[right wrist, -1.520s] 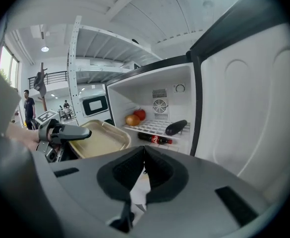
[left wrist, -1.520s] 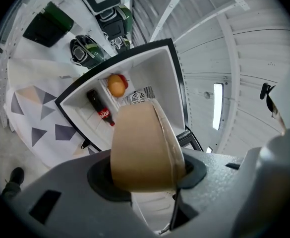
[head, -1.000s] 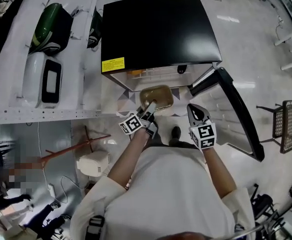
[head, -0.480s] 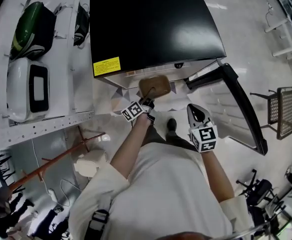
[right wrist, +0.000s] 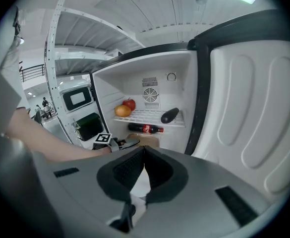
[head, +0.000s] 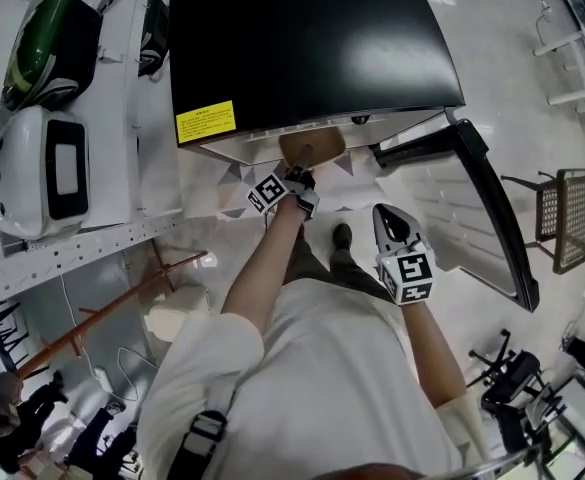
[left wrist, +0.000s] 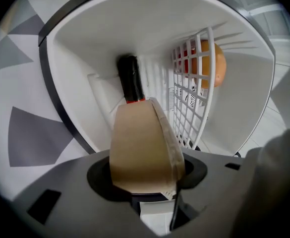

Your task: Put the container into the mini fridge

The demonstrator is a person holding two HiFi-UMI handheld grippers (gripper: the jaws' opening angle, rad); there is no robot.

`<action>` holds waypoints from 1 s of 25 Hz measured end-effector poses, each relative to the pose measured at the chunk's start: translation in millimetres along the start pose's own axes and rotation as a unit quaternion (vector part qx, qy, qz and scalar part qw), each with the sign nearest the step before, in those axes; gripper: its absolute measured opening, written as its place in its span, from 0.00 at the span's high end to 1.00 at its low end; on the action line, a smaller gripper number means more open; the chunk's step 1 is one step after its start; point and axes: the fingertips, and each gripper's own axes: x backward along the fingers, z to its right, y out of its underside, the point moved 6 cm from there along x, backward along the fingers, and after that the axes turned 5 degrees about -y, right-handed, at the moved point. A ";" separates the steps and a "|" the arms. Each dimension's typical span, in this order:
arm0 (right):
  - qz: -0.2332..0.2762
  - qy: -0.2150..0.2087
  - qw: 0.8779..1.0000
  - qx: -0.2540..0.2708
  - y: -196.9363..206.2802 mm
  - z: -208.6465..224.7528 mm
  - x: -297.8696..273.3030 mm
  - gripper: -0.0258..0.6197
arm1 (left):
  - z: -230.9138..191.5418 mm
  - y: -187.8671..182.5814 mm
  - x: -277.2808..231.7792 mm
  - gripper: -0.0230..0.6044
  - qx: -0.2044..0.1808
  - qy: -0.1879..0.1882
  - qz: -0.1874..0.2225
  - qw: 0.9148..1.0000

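While the left hand-held gripper (head: 301, 177) clamps the near end of the shallow tan container (left wrist: 142, 148), its long axis runs from the jaws into the black mini fridge's (head: 312, 48) lower compartment, with the far end pointing at a dark cola bottle (left wrist: 130, 78). The right hand-held gripper (right wrist: 144, 155) hangs clenched and empty beside the open door (head: 492, 208).

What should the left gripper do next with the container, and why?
Probably ease the container a little deeper and lower it onto the fridge floor, stopping short of the bottle. The left gripper is shut on it at the fridge mouth, under the shelf, with the bottle lying just behind; nothing shows it resting yet.
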 end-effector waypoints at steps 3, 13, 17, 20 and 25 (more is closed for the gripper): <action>-0.007 -0.007 1.000 0.000 7.5 0.2 -0.6 0.95 | -3.0 -7.0 -6.2 0.64 0.002 -0.005 0.012 1.000; -0.013 -0.020 1.000 0.003 12.2 2.7 -2.2 0.95 | -5.1 -24.9 -20.2 0.64 -0.005 -0.043 0.044 0.998; -0.012 -0.029 0.999 0.007 11.9 1.4 -2.0 0.95 | -5.3 -22.8 -17.2 0.63 -0.001 -0.081 0.056 0.995; -0.014 -0.036 0.999 0.013 12.4 1.4 -1.4 0.95 | -6.3 -22.3 -12.5 0.54 0.029 -0.106 0.070 0.991; -0.015 -0.045 0.999 0.019 10.8 1.2 -1.7 0.95 | -10.6 -20.3 -6.2 0.40 0.099 -0.146 0.077 0.981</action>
